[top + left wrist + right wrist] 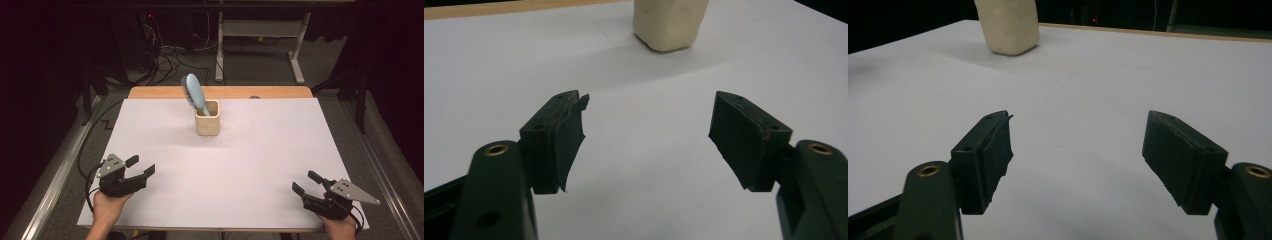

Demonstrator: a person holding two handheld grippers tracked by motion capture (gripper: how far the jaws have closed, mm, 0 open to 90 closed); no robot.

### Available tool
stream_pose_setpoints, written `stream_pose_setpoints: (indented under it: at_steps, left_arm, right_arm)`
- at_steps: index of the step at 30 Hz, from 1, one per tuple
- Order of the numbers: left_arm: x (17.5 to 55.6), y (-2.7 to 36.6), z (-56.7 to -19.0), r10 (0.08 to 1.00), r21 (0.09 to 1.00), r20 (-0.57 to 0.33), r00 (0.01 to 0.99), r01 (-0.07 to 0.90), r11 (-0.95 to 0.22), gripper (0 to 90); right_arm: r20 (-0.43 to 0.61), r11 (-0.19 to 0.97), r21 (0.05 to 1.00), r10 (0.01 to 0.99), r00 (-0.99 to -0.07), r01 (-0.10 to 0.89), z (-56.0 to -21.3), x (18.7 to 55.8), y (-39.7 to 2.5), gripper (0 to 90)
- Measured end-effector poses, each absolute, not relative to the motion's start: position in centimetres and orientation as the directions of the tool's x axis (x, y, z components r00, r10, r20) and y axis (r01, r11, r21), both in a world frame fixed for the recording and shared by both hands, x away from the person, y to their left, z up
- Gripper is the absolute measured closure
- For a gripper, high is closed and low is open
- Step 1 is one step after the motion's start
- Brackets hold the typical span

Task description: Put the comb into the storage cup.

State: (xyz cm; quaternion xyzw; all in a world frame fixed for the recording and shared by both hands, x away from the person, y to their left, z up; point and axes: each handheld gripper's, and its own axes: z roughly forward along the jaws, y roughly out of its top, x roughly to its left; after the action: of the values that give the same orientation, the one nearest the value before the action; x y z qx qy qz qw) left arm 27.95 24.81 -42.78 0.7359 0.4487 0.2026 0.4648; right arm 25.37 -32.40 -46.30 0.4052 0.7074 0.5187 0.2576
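I see the blue hairbrush [195, 93] standing in the beige cup [207, 120] at upper centre, handle down, leaning left; my left claw [141, 166], wide open and empty like my right claw [306, 183], sits slightly nearer.

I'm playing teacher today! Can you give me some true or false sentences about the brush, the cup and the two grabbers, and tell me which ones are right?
1. The blue hairbrush stands in the beige cup. True.
2. The cup lies tipped over on its side. False: it stands upright on the white table cover.
3. The left gripper is squeezing the brush. False: its jaws are apart with nothing between them, and it is near the front left edge, far from the cup.
4. The right gripper is open. True.
5. The brush leans toward the right gripper's side. False: it leans toward the left side of the high view.
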Motion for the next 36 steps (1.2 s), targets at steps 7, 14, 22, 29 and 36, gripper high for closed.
stream_pose_setpoints:
  at_steps: [7,14,22,29,36]
  left_arm:
    - [27.8,25.0,-43.0,0.849,0.866,-0.119,0.515,0.473,-0.166,30.4]
    - [27.7,25.1,-43.0,0.851,0.863,-0.116,0.512,0.476,-0.168,30.5]
    - [27.5,25.3,-43.3,0.853,0.86,-0.122,0.508,0.483,-0.165,30.5]
    - [27.3,25.6,-43.8,0.857,0.857,-0.129,0.499,0.491,-0.157,30.5]
    - [27.3,25.7,-44.0,0.859,0.858,-0.13,0.495,0.49,-0.153,30.8]
  right_arm:
    - [0.055,0.135,0.942,0.841,-0.539,0.307,-46.3,25.3,-32.4,28.4]
    - [0.054,0.136,0.942,0.84,-0.54,0.306,-46.3,25.3,-32.4,28.8]
    - [0.054,0.136,0.942,0.84,-0.539,0.307,-46.3,25.3,-32.4,28.8]
    - [0.055,0.135,0.942,0.841,-0.538,0.307,-46.3,25.3,-32.4,28.8]
    - [0.053,0.137,0.942,0.841,-0.538,0.307,-46.3,25.4,-32.4,28.8]
